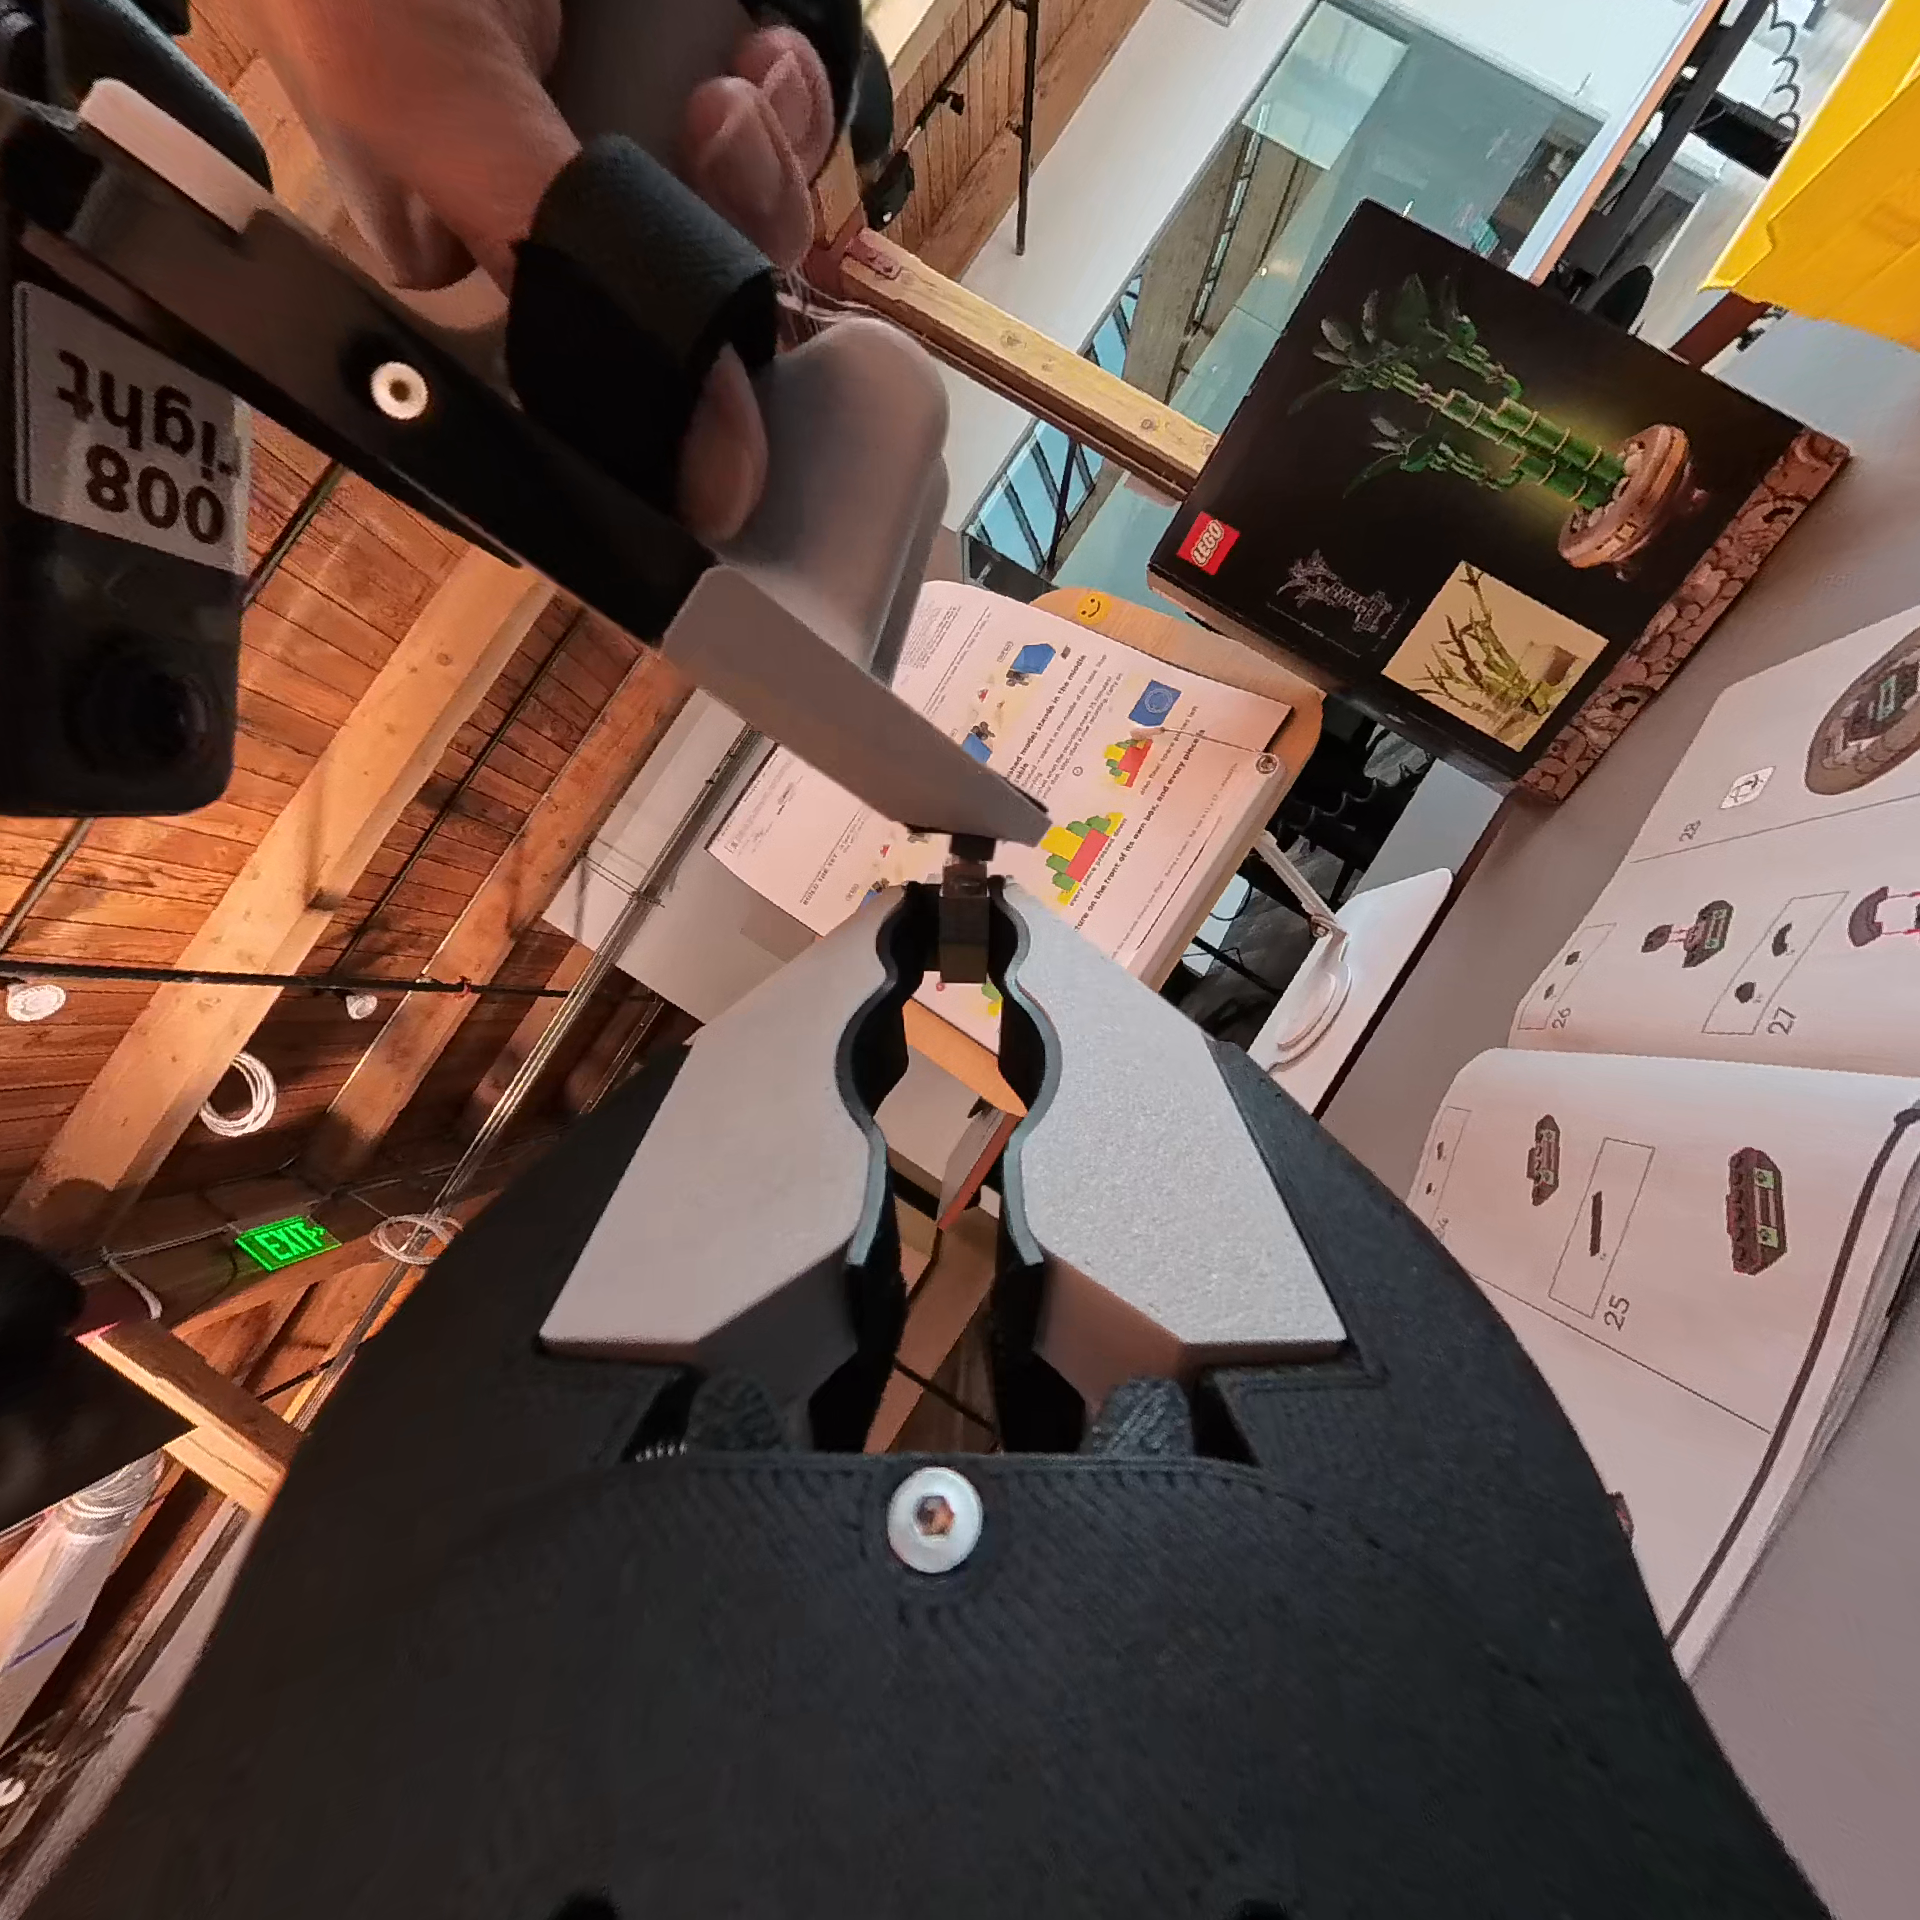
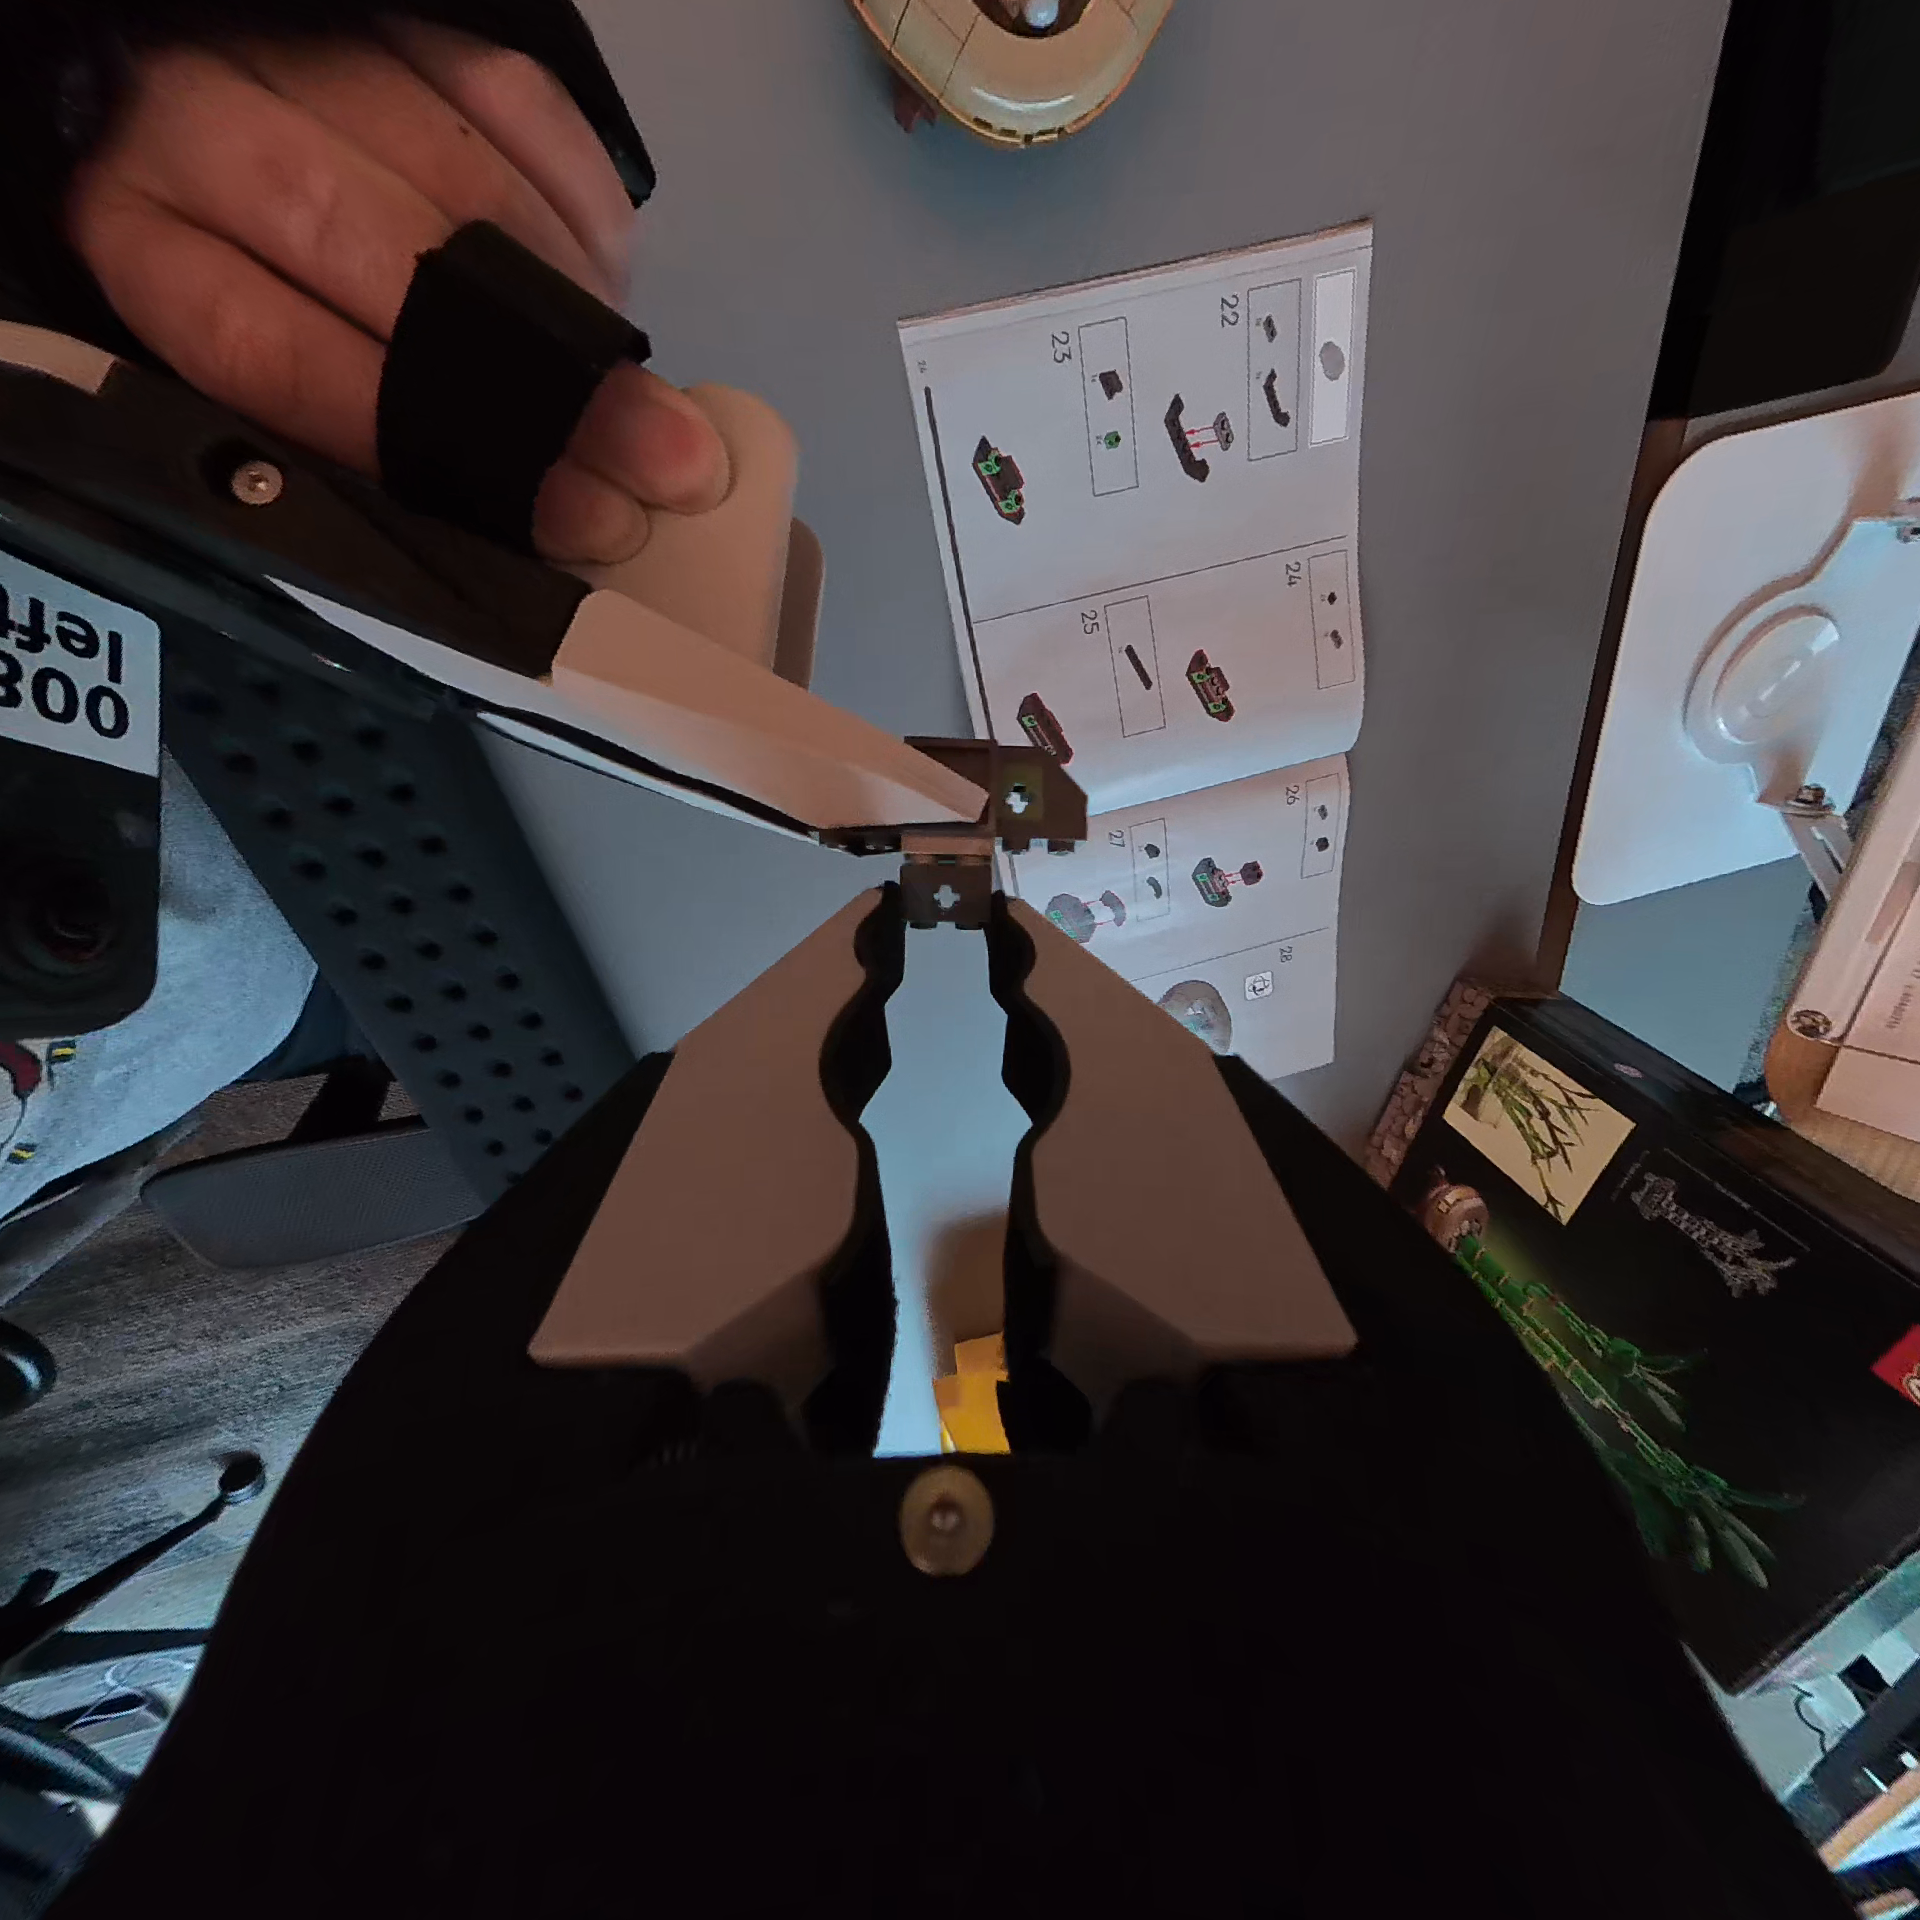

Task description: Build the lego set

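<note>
My left gripper (image 1: 956, 902) is shut on a dark brown lego assembly (image 1: 958, 943), held up in the air. My right gripper (image 2: 941, 908) is shut on a small dark brown brick (image 2: 941, 891) with a cross-shaped hole. The two gripper tips meet nose to nose. The small brick touches the underside of the assembly (image 2: 1029, 800), which my left gripper (image 2: 935, 821) holds in from the upper left. In the left wrist view my right gripper (image 1: 987, 826) comes in from the upper left, and its small piece (image 1: 961, 847) sits right on top of the assembly.
An open instruction booklet (image 2: 1143, 623) lies on the grey table (image 2: 790, 208) below; it also shows in the left wrist view (image 1: 1662, 1143). The black lego box (image 2: 1662, 1299) stands beside it. A tan round model base (image 2: 1023, 73) sits at the far edge. A white stand base (image 2: 1766, 665) is at the right. Both grippers' tips are close together, under 4 cm apart. From either gripper's tips it is about 25 cm to the tan round model base (image 2: 1023, 73).
</note>
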Demonstrator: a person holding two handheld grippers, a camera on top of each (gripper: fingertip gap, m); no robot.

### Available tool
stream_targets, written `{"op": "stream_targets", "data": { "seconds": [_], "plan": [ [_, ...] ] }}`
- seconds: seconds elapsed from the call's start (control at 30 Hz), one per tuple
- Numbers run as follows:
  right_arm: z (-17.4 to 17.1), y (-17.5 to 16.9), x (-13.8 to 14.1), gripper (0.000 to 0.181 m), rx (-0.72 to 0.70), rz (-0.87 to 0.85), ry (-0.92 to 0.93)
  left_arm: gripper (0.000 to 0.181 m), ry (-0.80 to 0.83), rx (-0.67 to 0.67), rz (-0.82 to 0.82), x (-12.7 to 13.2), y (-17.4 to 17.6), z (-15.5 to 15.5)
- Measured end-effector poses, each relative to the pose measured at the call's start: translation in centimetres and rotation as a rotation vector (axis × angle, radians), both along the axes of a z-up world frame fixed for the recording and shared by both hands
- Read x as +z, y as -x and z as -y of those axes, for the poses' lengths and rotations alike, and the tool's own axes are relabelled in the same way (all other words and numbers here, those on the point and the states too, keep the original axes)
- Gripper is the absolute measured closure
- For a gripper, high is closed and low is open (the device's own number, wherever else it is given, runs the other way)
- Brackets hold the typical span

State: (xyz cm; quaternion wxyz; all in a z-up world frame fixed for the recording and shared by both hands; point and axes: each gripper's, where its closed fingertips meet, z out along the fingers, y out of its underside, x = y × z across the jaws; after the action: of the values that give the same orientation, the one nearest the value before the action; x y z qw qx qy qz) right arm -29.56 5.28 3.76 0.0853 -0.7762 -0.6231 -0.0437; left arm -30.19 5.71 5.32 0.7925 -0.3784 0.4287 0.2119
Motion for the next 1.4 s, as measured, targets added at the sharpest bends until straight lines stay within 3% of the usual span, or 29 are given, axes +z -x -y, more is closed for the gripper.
{"op": "stream_targets", "data": {
  "seconds": [0.9,1.4],
  "plan": [
    [0.5,-1.3,-0.9,0.168,0.003,0.203,0.055,0.173,0.009,-0.051,-0.076,-1.0,-1.4,0.4],
    [0.8,-1.3,-0.9,0.169,0.031,0.170,0.117,0.173,0.010,-0.080,-0.055,-0.9,-1.5,0.6]
  ]
}}
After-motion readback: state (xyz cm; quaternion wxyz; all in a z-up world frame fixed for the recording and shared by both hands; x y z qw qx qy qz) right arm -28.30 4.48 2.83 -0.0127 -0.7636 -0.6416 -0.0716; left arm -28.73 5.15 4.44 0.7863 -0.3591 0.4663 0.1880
